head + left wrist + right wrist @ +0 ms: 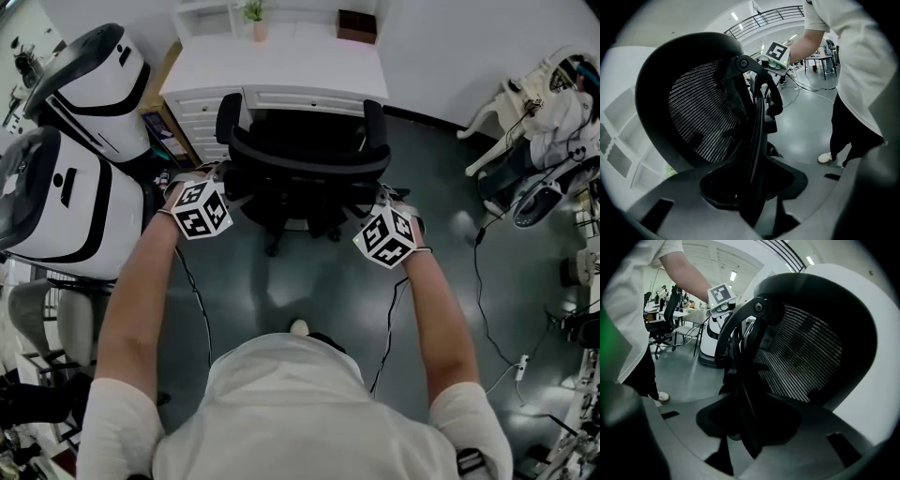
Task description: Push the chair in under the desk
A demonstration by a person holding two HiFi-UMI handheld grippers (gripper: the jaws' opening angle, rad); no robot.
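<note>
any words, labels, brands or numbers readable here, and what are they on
No readable text in any view.
left marker cube, right marker cube: black-and-white square patterns, no letters or digits.
chair: no label visible.
brown box on the desk: too small to tell any print.

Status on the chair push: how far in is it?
Done: left gripper and right gripper are each clamped on a side edge of the office chair's backrest. In hand: the chair faces the white desk, armrests near its front edge. Left: the backrest stands clear of the desk, so the push remains.
</note>
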